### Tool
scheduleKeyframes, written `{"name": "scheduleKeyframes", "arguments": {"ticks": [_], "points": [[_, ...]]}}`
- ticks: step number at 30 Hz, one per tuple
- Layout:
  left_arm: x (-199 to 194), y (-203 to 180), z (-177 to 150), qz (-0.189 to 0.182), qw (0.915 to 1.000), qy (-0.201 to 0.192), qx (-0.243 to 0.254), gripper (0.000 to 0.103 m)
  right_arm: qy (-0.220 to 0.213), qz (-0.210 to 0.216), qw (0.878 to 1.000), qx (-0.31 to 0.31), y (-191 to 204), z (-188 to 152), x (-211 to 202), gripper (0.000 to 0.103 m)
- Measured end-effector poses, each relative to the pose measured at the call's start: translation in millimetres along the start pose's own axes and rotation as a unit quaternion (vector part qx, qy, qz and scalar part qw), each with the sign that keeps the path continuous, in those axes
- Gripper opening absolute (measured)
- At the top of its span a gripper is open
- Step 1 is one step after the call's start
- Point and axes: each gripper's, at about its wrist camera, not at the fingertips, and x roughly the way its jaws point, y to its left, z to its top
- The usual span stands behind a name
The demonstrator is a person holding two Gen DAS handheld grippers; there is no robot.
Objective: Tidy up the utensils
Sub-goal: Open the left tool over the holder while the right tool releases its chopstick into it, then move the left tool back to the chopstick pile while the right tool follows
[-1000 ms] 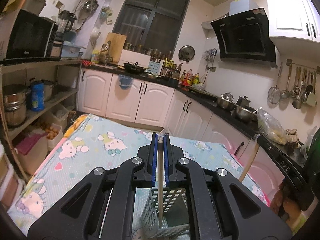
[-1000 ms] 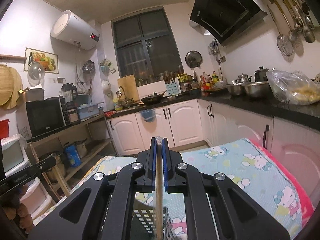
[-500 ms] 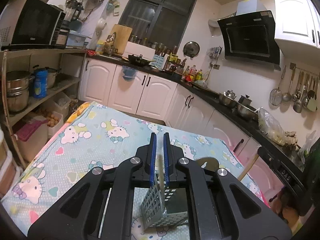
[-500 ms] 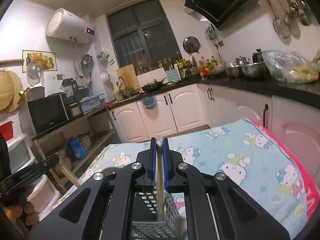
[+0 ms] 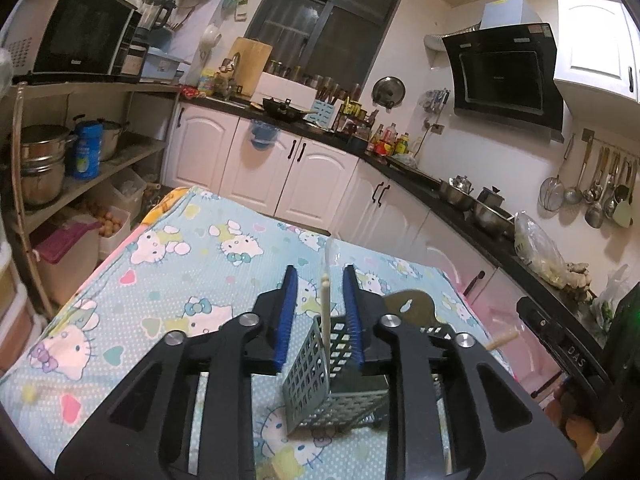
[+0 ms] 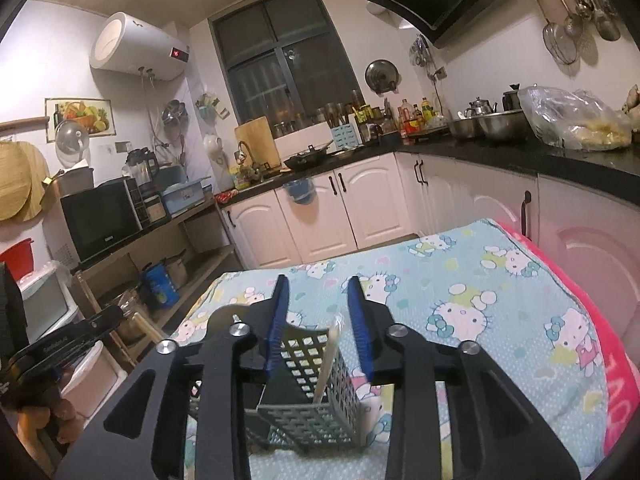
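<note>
- L hand-held gripper (image 5: 320,312) hangs over a perforated grey utensil caddy (image 5: 316,384) on the tabletop (image 5: 168,280), which is covered w/ a pale-blue cartoon-cat cloth.
- Its jaws have just been opening; the blue pads (image 5: 286,320) now stand apart, w/ a pale chopstick (image 5: 326,320) upright in the gap, touching neither pad, lower end down inside the caddy.
- R hand-held gripper (image 6: 320,324) is over the same caddy (image 6: 316,396) from the other side; its jaws have likewise just been opening, blue pads (image 6: 276,328) clear of a second pale chopstick (image 6: 328,360).
- That chopstick leans tilted in the caddy, top end near the R pad but not gripped.
- Neither gripper has hold of anything.
- Caddy sits near the tabletop's near edge, directly under both sets of fingers.
- A dark flat utensil head w/ a cut-out (image 5: 408,304) shows just behind the caddy in the L view; what it rests in can't be told.
- Backdrop: white cabinets (image 6: 360,208), black countertop (image 6: 520,156), microwave (image 5: 76,36) on a shelf, range hood (image 5: 504,76), ladles hung on a wall rail (image 5: 600,188).
</note>
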Motion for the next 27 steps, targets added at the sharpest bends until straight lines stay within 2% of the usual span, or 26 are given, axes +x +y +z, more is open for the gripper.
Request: {"name": "scheduleKeyframes", "arguments": {"ticks": [2,9,11,17,27], "points": [[-3.4,1.2,-1.5,-0.001,1.0,0.001,-0.004,0.02,0.002,0.002,1.0,0.001,0.0,-0.9,-4.9,0.034],[-16.6,0.5,-8.2,0.0,1.0,0.003,-0.004,0.036,-0.003,0.004,1.0,0.001,1.0,-1.5,-23.4,0.043],[-22.1,0.0,-11.6,0.0,1.0,0.004,-0.004,0.038,-0.004,0.003,1.0,-0.001,1.9,-2.9,-29.9,0.048],[-34.9,-0.5,-21.5,-0.004,0.9999,0.009,-0.003,0.05,0.001,0.003,1.0,-0.005,2.5,-8.0,-44.4,0.053],[-54.5,-2.9,-34.8,-0.007,0.9998,0.018,-0.005,0.061,0.016,0.007,1.0,-0.02,8.3,-17.8,-70.9,0.055]]}}
